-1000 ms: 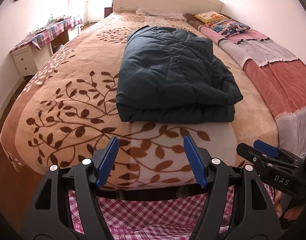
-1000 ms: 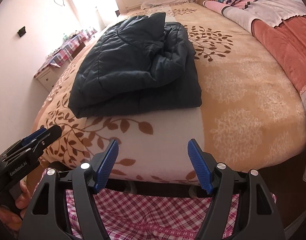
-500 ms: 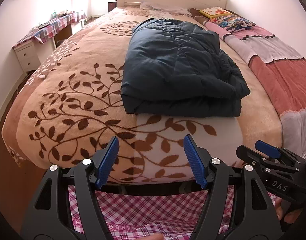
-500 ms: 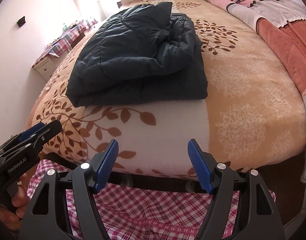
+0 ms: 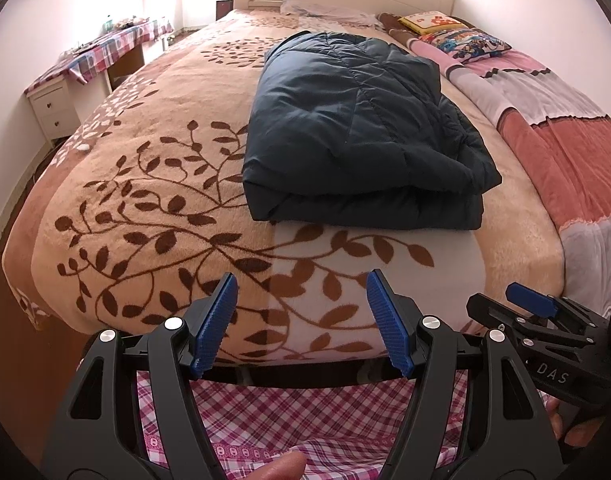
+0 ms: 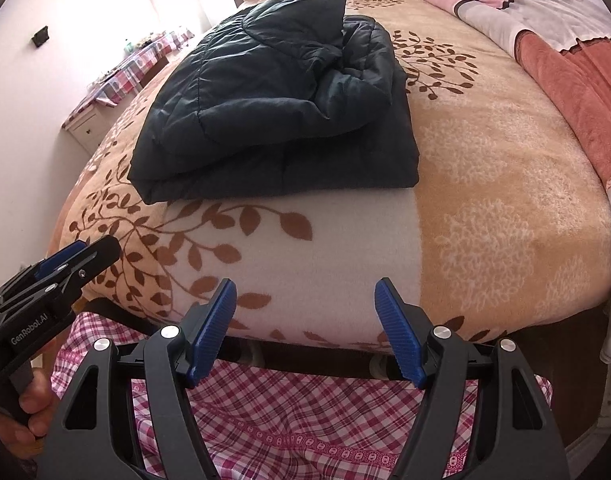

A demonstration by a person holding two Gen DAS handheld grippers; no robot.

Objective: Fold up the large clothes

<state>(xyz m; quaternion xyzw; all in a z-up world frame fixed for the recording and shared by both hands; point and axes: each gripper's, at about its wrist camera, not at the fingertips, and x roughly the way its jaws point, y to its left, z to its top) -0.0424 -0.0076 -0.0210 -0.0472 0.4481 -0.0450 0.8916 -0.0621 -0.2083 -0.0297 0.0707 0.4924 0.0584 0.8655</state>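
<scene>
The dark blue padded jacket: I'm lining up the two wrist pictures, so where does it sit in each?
Left wrist: the folded dark blue padded jacket lies centre, slightly right, on the leaf-patterned blanket.
Right wrist: the jacket lies upper left of centre.
Shared landmark: the white patch of blanket just in front of the jacket's near edge.

"DAS" on the right gripper (image 5: pixel 545 312); seemingly "GenRobot.AI" on the left gripper (image 6: pixel 61 264).

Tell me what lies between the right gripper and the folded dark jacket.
Only bare blanket: both wrist views show its white, leaf-printed stretch between the open right gripper and the folded dark jacket. Nothing else lies there.
</scene>
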